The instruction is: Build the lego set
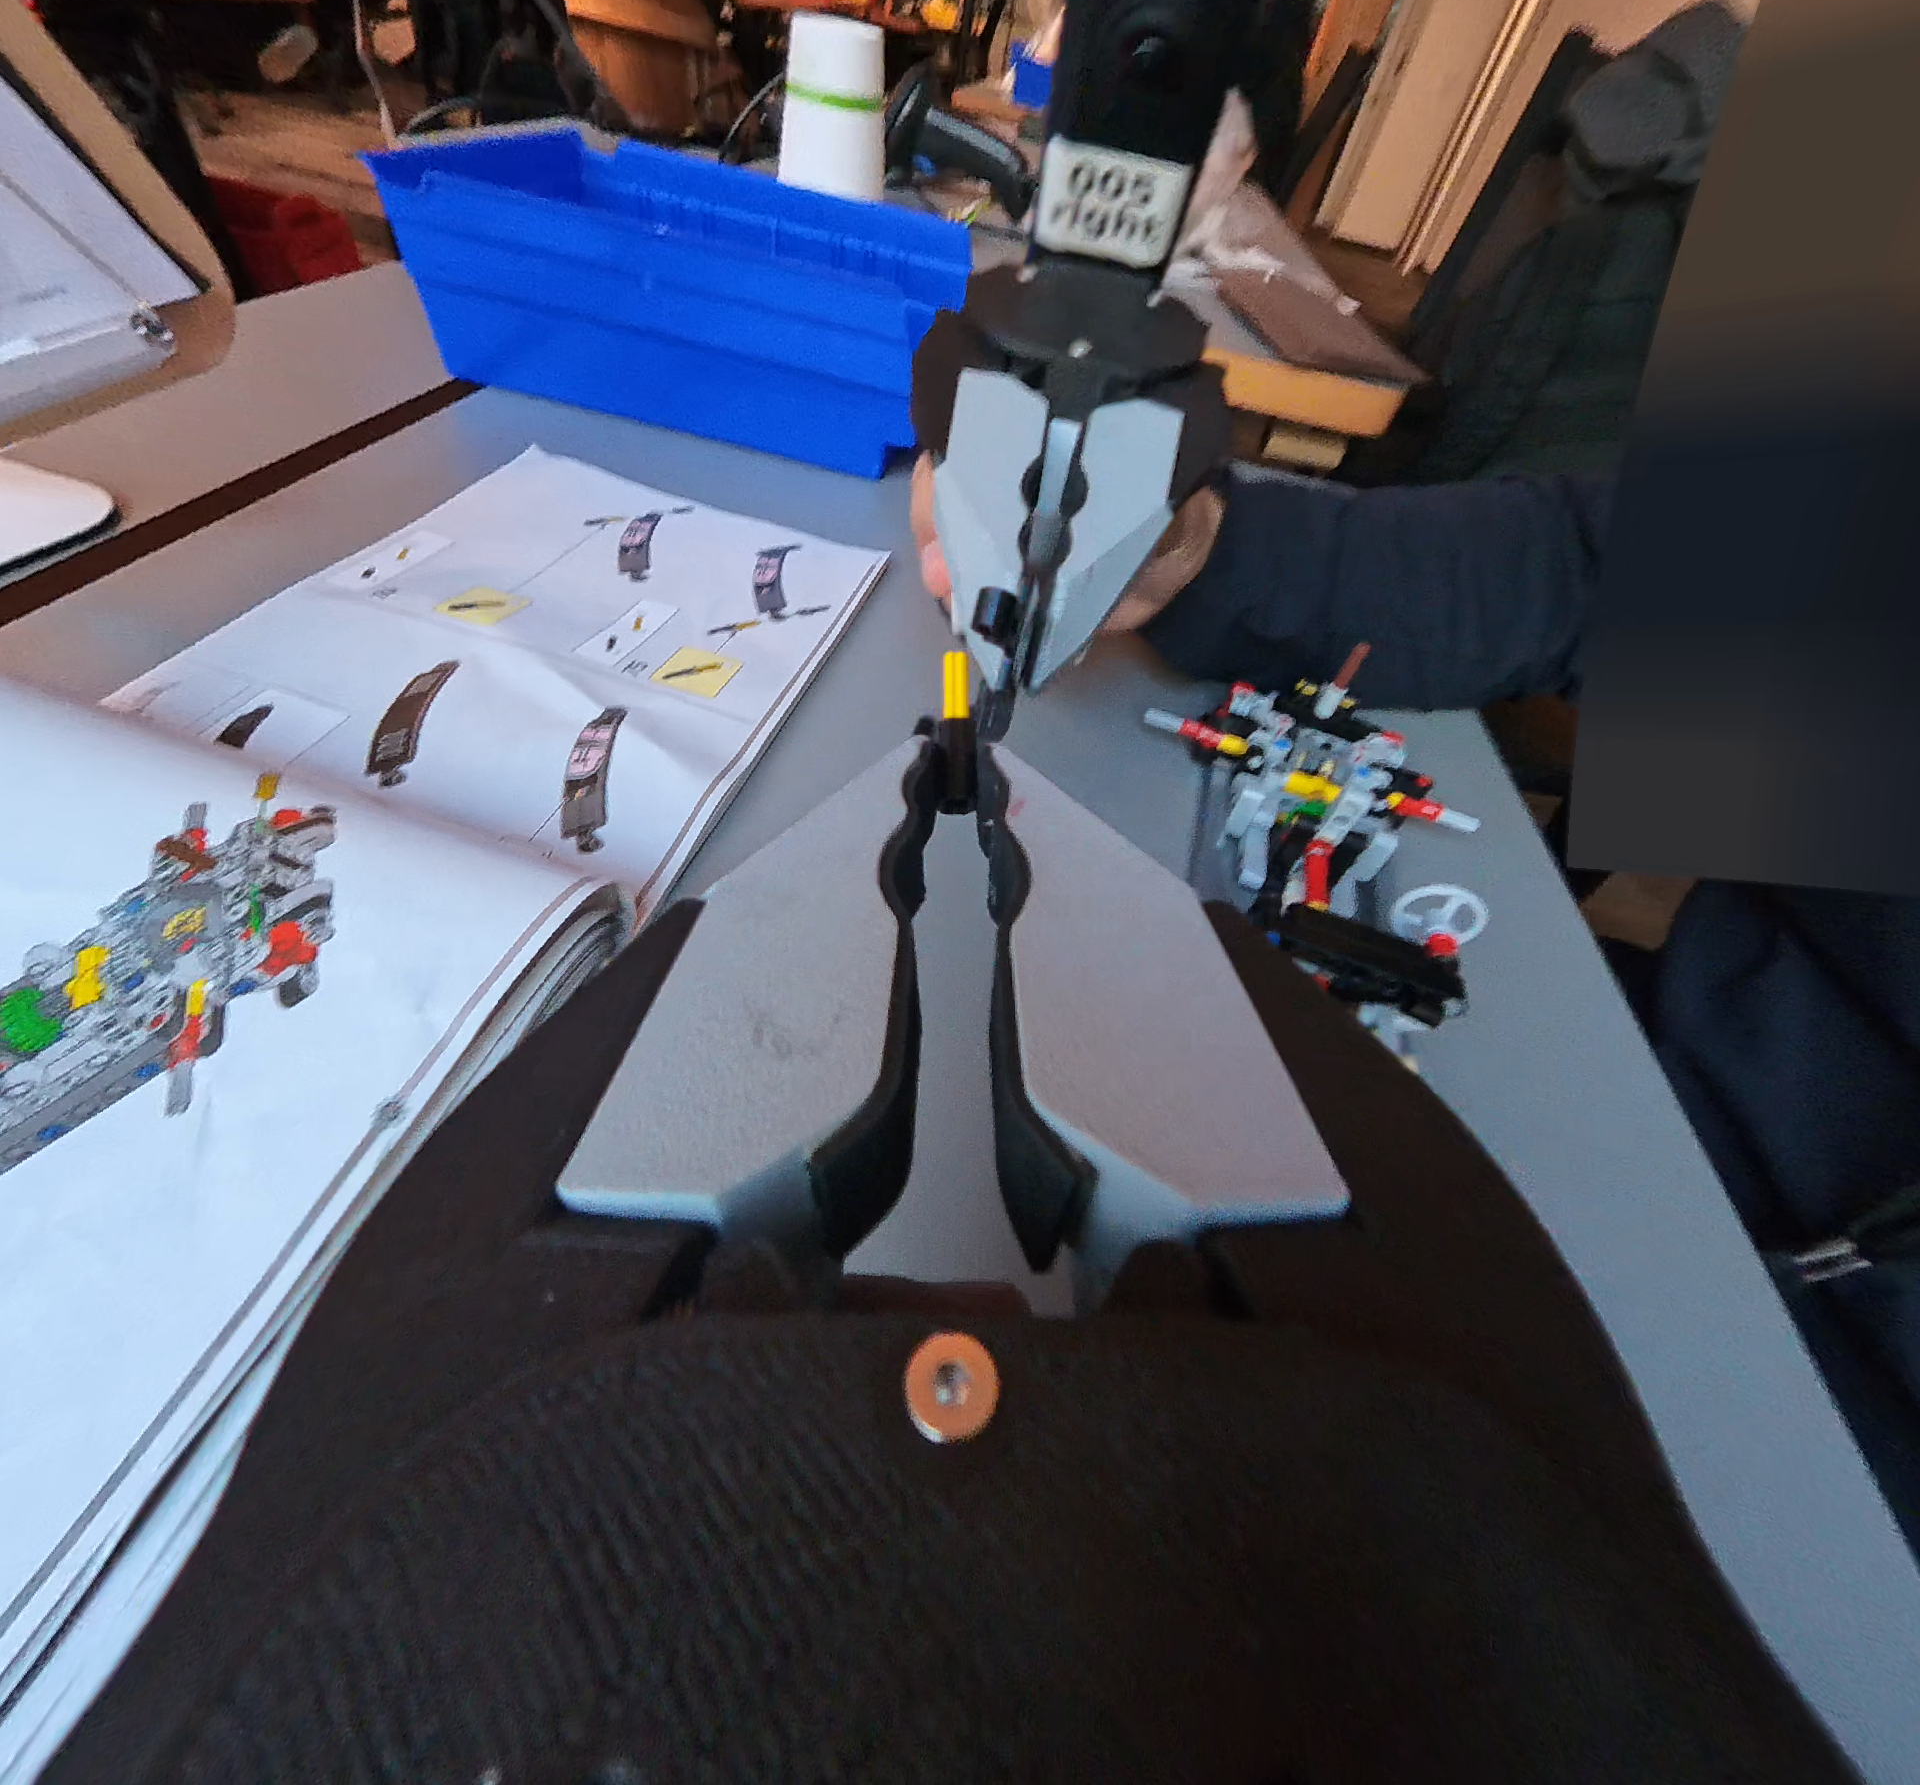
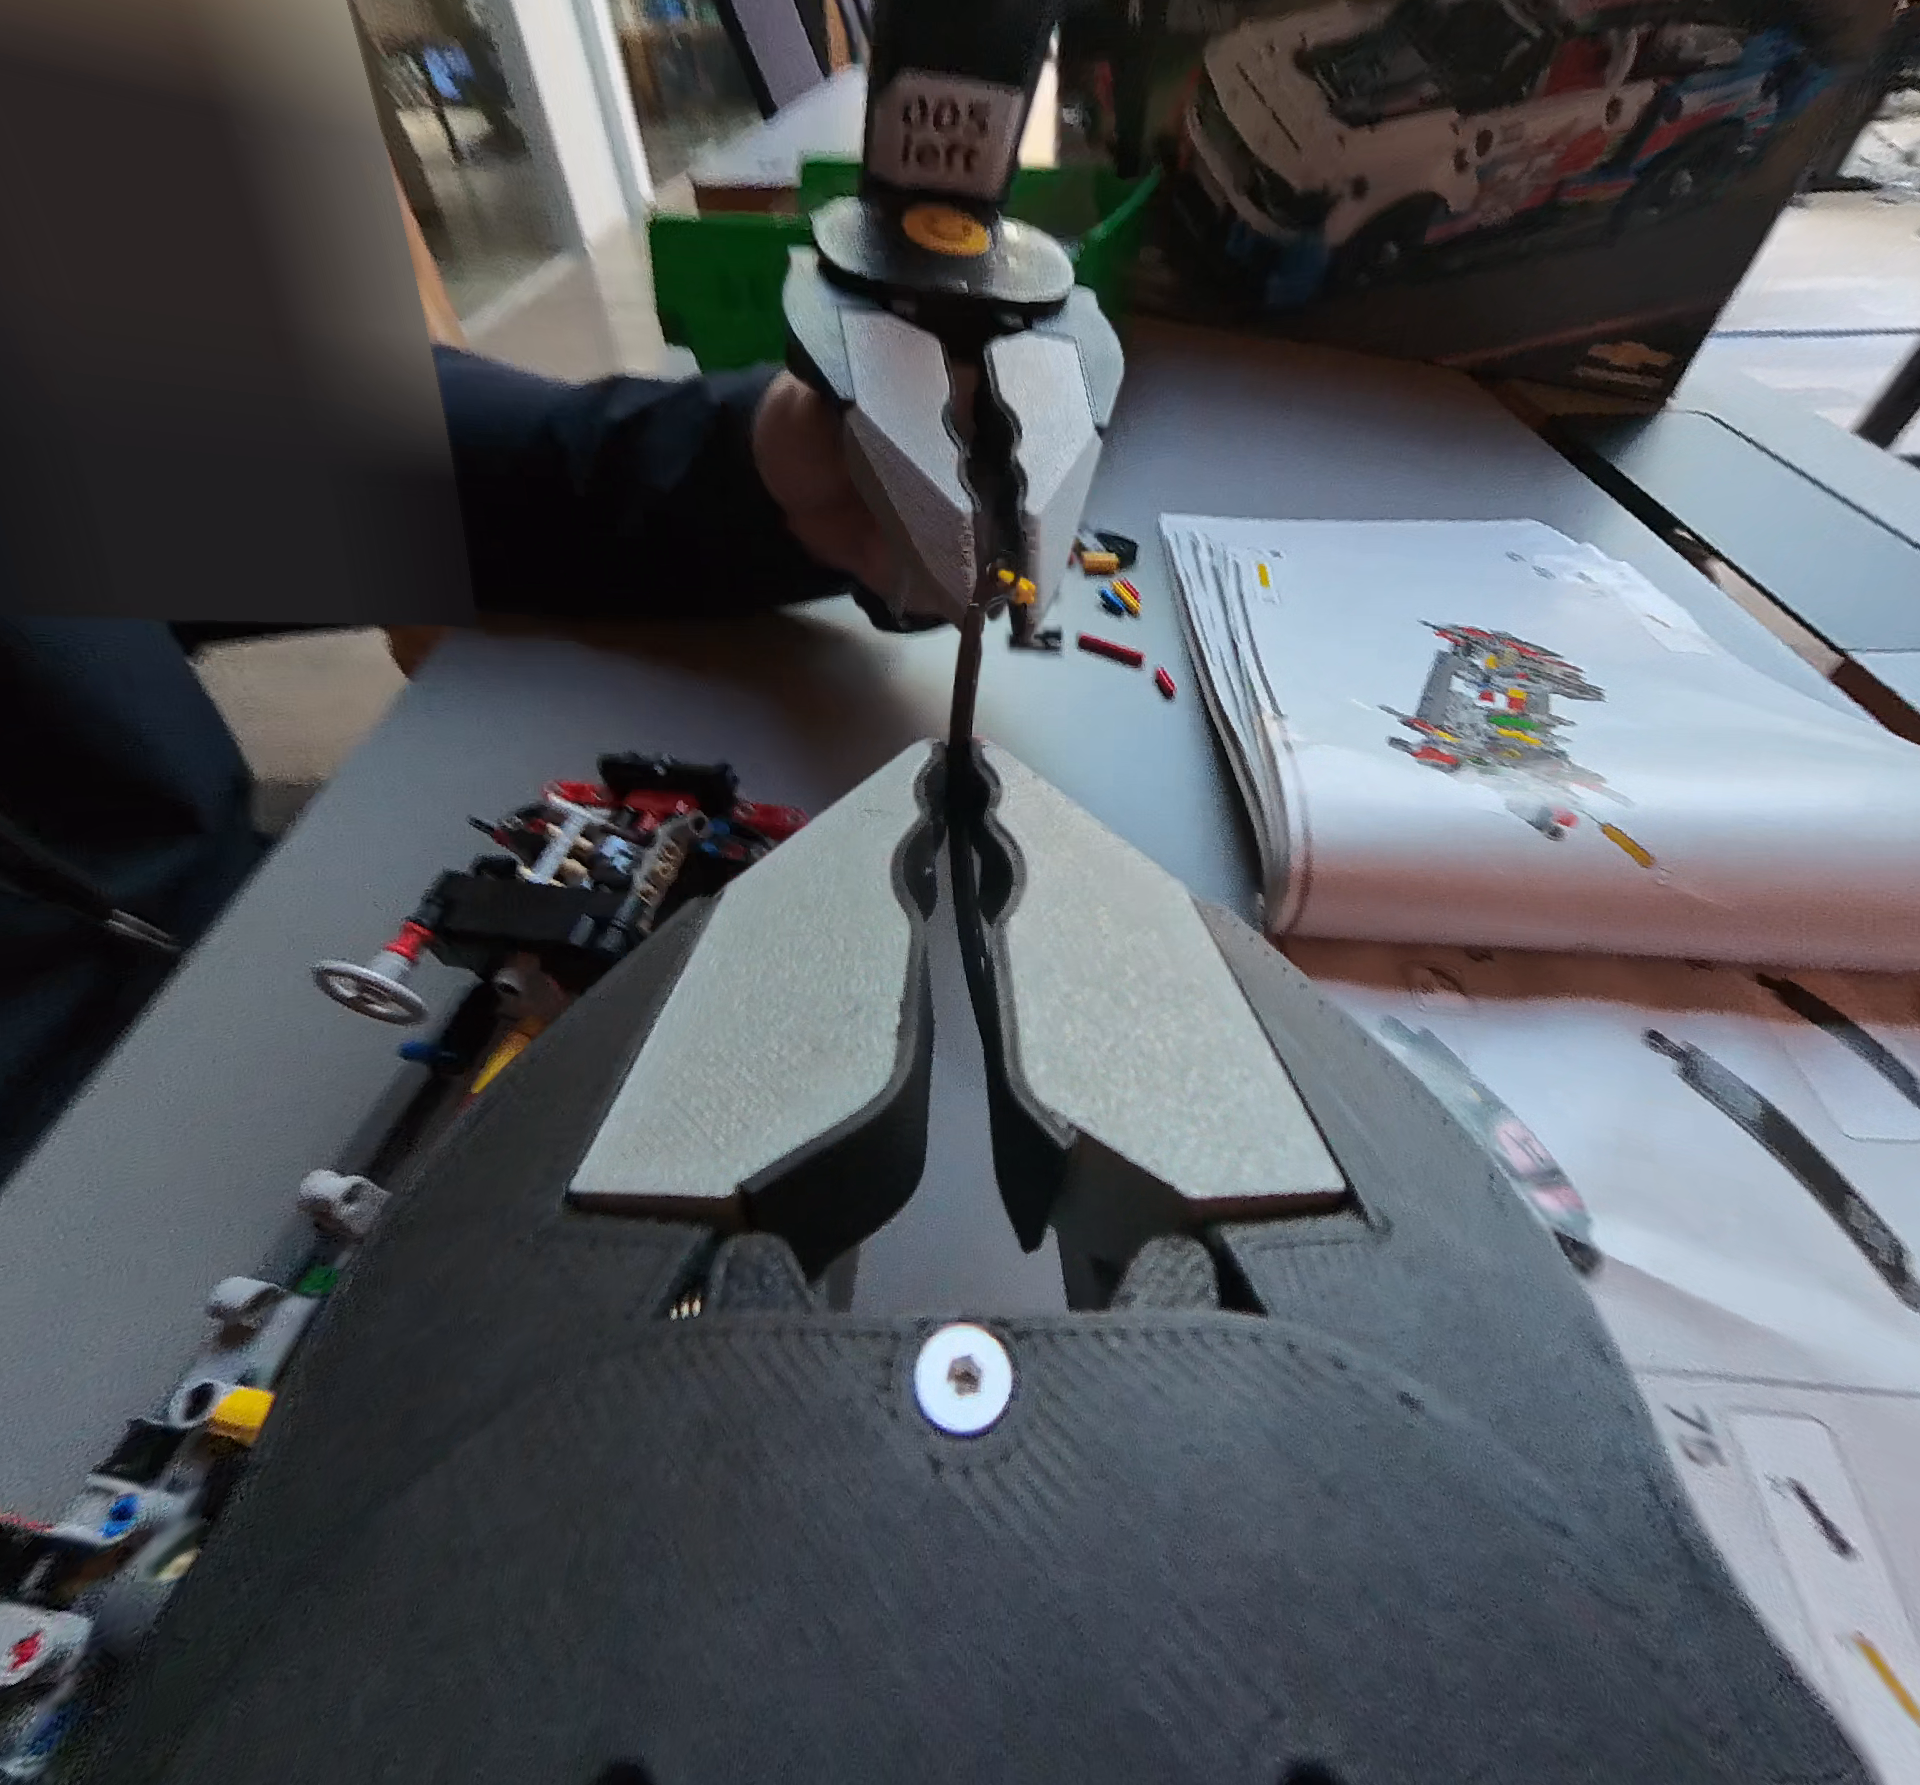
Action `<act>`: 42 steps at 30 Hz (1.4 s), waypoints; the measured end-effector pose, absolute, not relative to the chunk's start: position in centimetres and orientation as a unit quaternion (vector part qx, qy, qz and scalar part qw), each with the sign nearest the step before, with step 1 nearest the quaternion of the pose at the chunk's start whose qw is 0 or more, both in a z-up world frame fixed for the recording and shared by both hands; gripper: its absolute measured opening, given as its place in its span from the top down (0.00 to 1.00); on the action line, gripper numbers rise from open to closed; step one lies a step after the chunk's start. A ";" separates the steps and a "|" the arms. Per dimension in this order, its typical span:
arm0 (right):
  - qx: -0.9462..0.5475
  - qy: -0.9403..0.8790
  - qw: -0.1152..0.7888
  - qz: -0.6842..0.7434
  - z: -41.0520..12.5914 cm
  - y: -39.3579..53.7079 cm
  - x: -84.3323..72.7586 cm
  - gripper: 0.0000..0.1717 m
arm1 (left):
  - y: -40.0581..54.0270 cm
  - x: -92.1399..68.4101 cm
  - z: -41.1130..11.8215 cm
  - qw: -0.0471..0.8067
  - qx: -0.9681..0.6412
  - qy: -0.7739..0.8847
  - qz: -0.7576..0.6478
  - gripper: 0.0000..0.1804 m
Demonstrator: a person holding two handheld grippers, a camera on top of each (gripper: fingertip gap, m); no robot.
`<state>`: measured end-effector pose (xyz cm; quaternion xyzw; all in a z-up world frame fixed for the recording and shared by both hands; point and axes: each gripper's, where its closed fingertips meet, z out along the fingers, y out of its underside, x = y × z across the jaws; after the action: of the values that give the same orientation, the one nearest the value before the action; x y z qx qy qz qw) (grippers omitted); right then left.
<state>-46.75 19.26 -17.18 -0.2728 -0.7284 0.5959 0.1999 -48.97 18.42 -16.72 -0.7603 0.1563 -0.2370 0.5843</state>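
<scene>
Left claw (image 1: 954, 759) is clamped on a small black connector w/ a yellow pin (image 1: 954, 684) sticking up out of its tip; pads press it from both sides. Right claw (image 2: 961, 769) is pinched together on a thin dark curved strip (image 2: 968, 665) that runs fwd toward the other claw; in the left wrist view that strip carries a short black bush (image 1: 994, 611) just above the yellow pin, close but apart.

Both claws are held over the grey counter (image 1: 1122, 727), tips nearly meeting. Part-built brick model (image 1: 1340, 831) sits on the counter to the right of the left claw; open instruction booklet (image 1: 499, 696) lies to its left; blue bin (image 1: 665, 281) behind the booklet w/ a white cup (image 1: 833, 109) past it. Loose red, yellow, blue pins (image 2: 1117, 613) lie beside the booklet; kit box (image 2: 1455, 104) stands at the back.
</scene>
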 end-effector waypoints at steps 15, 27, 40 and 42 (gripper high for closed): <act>-0.298 -0.594 -0.007 0.747 -13.9 20.2 -45.8 1.00 | 18.6 -48.1 -14.1 0.610 -0.721 0.108 -0.310 0.98; -0.310 -0.608 -0.018 0.731 -14.9 19.6 -46.2 1.00 | 18.9 -48.2 -14.4 0.599 -0.728 0.084 -0.323 0.98; -0.318 -0.624 -0.017 0.714 -15.5 19.0 -46.5 1.00 | 19.0 -48.1 -14.8 0.591 -0.733 0.083 -0.326 0.98; -0.317 -0.633 -0.015 0.706 -15.8 19.0 -46.4 1.00 | 19.0 -48.0 -14.9 0.588 -0.735 0.085 -0.326 0.98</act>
<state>-46.40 19.00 -15.75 -0.3174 -0.6327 0.7062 -0.0151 -47.99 18.97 -14.93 -0.7353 0.0848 -0.3256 0.5883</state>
